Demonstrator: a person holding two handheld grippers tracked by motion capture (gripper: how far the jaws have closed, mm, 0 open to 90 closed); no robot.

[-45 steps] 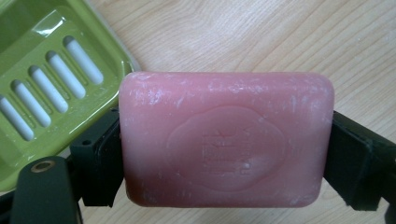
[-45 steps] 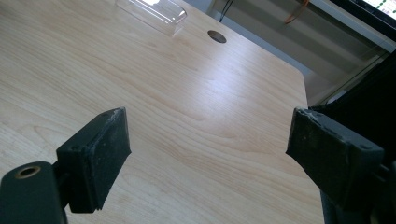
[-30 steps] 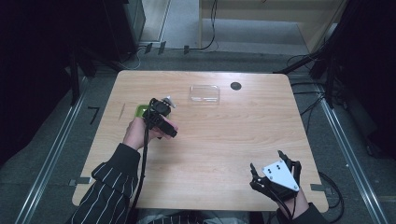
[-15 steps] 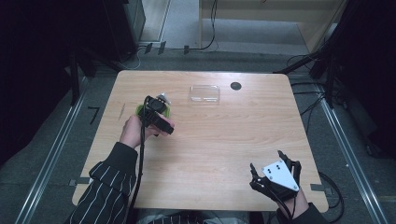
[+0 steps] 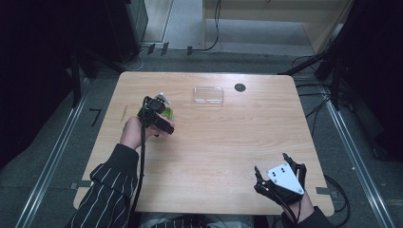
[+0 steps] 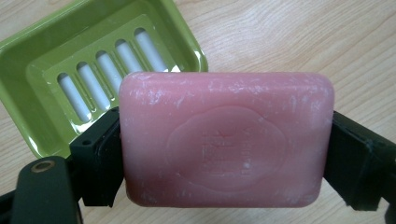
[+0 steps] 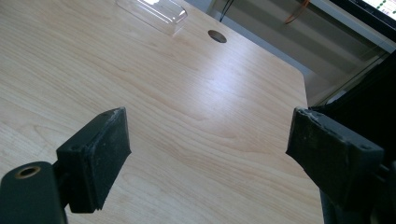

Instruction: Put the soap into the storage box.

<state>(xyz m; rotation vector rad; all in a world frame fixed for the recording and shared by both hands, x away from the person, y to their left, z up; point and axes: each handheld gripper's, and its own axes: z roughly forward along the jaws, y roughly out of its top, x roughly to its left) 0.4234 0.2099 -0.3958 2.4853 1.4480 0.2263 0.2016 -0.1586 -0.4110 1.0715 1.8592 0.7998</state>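
- High view: the left tool [image 5: 159, 108] is over the left part of the wooden bench [image 5: 214, 152], and the person's left hand [image 5: 133, 132] holds it. A green soap dish [image 5: 166, 114] shows just beside its front end. A clear plastic lid [image 5: 208, 94] lies near the far edge of the bench, and a dark round hole [image 5: 240, 87] is just to the right of it. The right tool [image 5: 278, 183] is at the near right corner, well apart from these things, with a grey plate on top.
- Left gripper view: the left tool [image 6: 224, 158] holds a pink soap bar [image 6: 226, 140] between its two black jaws, which press on both short ends. The soap dish [image 6: 37, 116] lies on the bench behind the bar, with white slots in its bottom.
- Right gripper view: the jaws of the right tool [image 7: 205, 144] stand wide apart with only bare bench [image 7: 187, 116] between them. The plastic lid [image 7: 152, 11] and the hole [image 7: 217, 36] are far ahead.
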